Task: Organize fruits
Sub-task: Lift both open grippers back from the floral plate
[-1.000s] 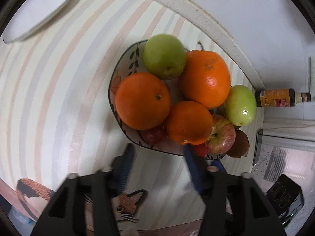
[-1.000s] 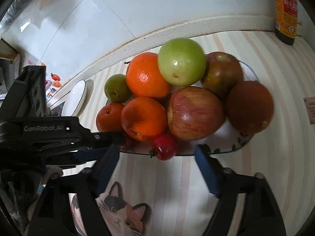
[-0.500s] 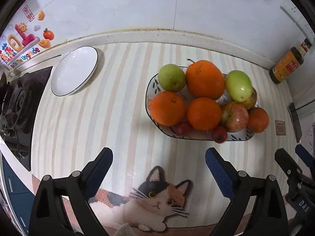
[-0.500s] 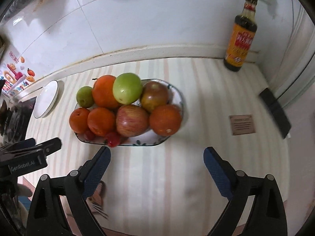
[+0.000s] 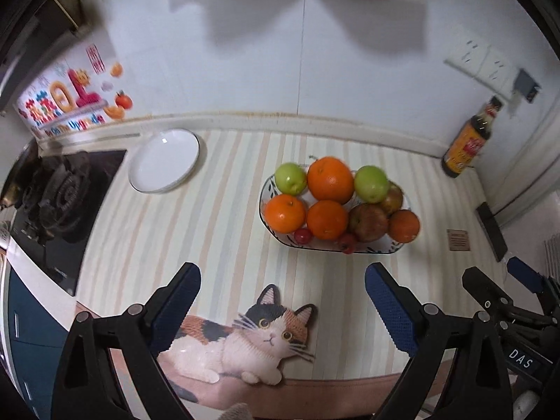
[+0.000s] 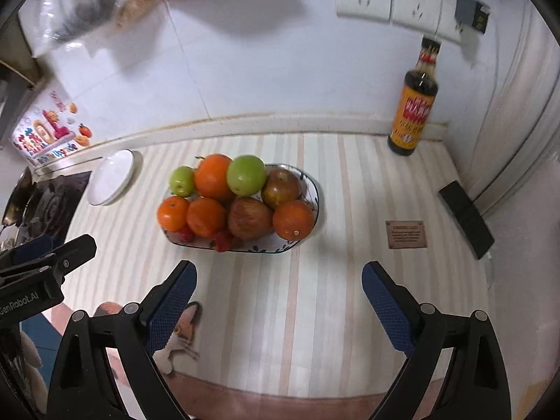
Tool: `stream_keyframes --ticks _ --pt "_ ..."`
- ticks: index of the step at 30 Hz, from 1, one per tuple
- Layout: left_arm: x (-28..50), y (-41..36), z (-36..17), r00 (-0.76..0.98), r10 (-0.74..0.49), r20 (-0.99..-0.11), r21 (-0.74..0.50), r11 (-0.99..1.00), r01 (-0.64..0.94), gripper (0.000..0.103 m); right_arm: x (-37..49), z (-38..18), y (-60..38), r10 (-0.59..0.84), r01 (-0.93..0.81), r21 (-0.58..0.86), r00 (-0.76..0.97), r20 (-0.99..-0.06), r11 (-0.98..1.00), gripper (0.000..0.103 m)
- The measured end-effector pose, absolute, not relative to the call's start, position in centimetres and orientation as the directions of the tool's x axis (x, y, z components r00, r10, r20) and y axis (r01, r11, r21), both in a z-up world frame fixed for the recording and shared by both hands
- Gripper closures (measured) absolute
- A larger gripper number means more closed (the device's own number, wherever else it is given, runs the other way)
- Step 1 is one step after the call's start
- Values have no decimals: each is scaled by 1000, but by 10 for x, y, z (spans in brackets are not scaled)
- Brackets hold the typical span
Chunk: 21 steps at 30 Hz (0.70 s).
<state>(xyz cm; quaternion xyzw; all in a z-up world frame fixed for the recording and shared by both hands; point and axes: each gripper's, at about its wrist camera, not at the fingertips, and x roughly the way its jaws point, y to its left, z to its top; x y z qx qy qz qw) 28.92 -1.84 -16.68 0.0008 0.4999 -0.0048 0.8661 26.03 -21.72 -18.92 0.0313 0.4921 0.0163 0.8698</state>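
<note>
A patterned fruit bowl (image 5: 269, 183) (image 6: 313, 189) stands on the striped counter, piled with oranges (image 5: 330, 179) (image 6: 212, 176), green apples (image 5: 371, 183) (image 6: 245, 175), a red apple (image 5: 367, 222) (image 6: 250, 217) and small red fruits (image 5: 303, 235) (image 6: 224, 239). An empty white plate (image 5: 163, 161) (image 6: 112, 176) lies to the bowl's left. My left gripper (image 5: 282, 302) is open and empty, high above the counter's front edge. My right gripper (image 6: 279, 299) is open and empty, also well back from the bowl. The right gripper shows in the left wrist view (image 5: 504, 290).
A dark sauce bottle (image 5: 467, 140) (image 6: 414, 105) stands by the back wall at the right. A gas stove (image 5: 59, 189) (image 6: 38, 206) is at the left. A black phone (image 6: 465, 218) and a small brown card (image 6: 406, 233) lie at the right. A cat picture (image 5: 245, 339) marks the mat's front edge.
Both grippers have pulled far back and up from the bowl and opened wide. The fruit, close before, now looks small. Nothing was picked up.
</note>
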Motion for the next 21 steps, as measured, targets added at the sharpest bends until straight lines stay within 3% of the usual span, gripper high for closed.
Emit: stream_keyframes --ticks 21 --pt "115 23 -66 664 -64 -745 4 995 101 6 44 -51 -174 -4 59 53 707 -707 997 2"
